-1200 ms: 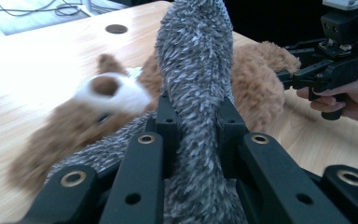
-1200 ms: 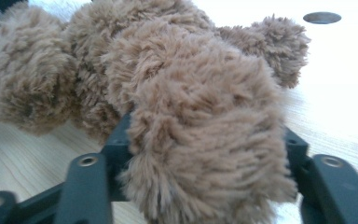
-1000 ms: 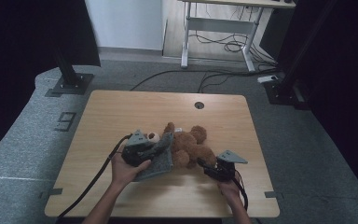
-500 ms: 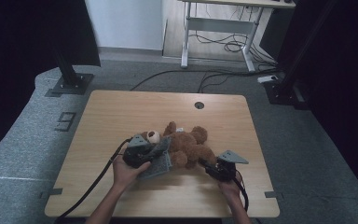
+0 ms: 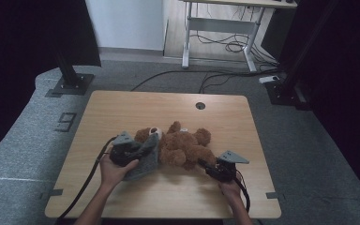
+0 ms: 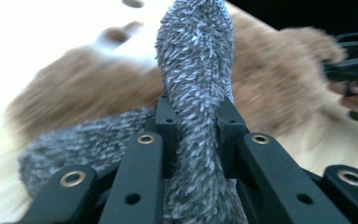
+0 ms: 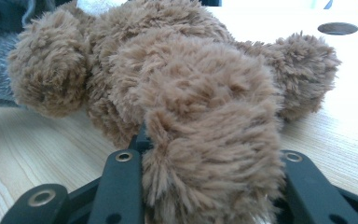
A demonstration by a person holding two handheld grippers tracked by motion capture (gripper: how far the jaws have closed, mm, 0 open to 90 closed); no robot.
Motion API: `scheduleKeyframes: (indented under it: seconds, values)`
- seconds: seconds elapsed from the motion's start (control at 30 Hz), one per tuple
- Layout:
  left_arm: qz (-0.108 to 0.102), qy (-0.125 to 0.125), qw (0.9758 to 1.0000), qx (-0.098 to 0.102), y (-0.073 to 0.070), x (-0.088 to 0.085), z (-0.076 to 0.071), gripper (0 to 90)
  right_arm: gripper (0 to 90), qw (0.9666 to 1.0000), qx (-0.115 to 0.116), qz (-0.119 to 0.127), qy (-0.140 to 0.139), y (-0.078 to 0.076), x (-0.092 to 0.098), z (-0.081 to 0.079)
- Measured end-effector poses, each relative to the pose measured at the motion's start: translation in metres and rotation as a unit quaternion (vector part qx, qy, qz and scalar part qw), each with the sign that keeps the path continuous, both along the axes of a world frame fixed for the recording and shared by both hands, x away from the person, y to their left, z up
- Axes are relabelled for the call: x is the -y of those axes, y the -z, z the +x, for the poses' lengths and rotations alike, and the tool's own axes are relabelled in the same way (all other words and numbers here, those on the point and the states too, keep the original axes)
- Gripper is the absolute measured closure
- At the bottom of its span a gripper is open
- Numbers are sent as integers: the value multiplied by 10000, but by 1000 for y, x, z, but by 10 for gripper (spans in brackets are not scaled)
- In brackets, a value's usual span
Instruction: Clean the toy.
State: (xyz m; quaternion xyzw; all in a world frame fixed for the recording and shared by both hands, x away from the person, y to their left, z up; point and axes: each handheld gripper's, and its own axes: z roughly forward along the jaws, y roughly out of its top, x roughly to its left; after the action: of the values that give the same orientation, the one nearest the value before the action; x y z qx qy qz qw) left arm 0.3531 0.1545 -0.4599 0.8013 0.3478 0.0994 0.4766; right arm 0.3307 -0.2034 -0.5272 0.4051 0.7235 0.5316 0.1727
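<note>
lying across the near half of a light wooden table [image 5: 122,108], a brown teddy bear [image 5: 183,145] rests on its back with its head toward the left and its legs toward the right. a round cable hole [image 5: 200,106] sits in the tabletop beyond the bear. a grey fluffy cloth [image 5: 145,159] drapes over the bear's head end and spreads onto the wood just beside it.

the person's left hand [image 5: 115,171] comes in from the bottom edge and holds the left gripper [image 5: 138,151], with its cable trailing back to the table's near edge. in the left gripper view the jaws stand clamped tight on a bunched fold of the grey cloth [image 6: 196,116], which rises between them in front of the blurred bear [image 6: 98,88].

the right gripper [image 5: 204,164] lies low on the table at the bear's near leg. its jaws have just been closing, and in the right gripper view they press on the brown furry leg [image 7: 209,154] from both sides.
</note>
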Motion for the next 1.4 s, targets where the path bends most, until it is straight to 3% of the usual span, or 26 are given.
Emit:
scheduleKeyframes:
  seconds: [0.1, 0.17, 0.3, 0.43, 0.5, 0.6, 0.67, 0.77, 0.9, 1.07, 1.2, 1.4]
  values:
    - [77, 238, 9997, 25, -11, 28, 8, 760, 599, 10000, -1, -18, -8, 0, 0, -1]
    - [2, 387, 9992, -48, -16, 45, 12, 760, 598, 10000, -5, -19, -3, 0, 0, -1]
    - [61, 671, 9977, -38, -17, 81, 8, 757, 597, 10000, -27, -13, -21, 1, 0, 0]
    - [-7, 838, 9964, -139, -10, 98, 8, 756, 597, 10000, 0, -47, -28, 1, 0, 0]
    - [20, 896, 9959, -137, -10, 101, 7, 756, 598, 10000, -2, -63, -16, 1, 0, -1]
    - [-111, 1022, 9947, -61, -17, 108, 0, 756, 598, 10000, -2, -80, 1, 1, -1, 0]
    - [-26, 1057, 9944, 26, -20, 116, -3, 756, 598, 10000, -19, -68, 25, 2, -1, 1]
    - [190, 1028, 9945, -18, -13, 125, 0, 756, 597, 10000, -21, -69, 32, 2, -2, 0]
    - [427, 991, 9934, -384, 6, 126, 14, 756, 604, 9998, -25, -182, 101, 1, -2, -1]
    - [423, 884, 9947, -319, 7, 117, 14, 763, 611, 9997, -79, -203, 87, 2, -1, 0]
    - [396, 730, 9961, -306, 6, 98, 14, 764, 612, 9998, -68, -198, 23, 3, 0, -1]
    - [315, 325, 9982, -401, 11, 52, 19, 763, 612, 9999, -92, -133, -11, 3, 1, -1]
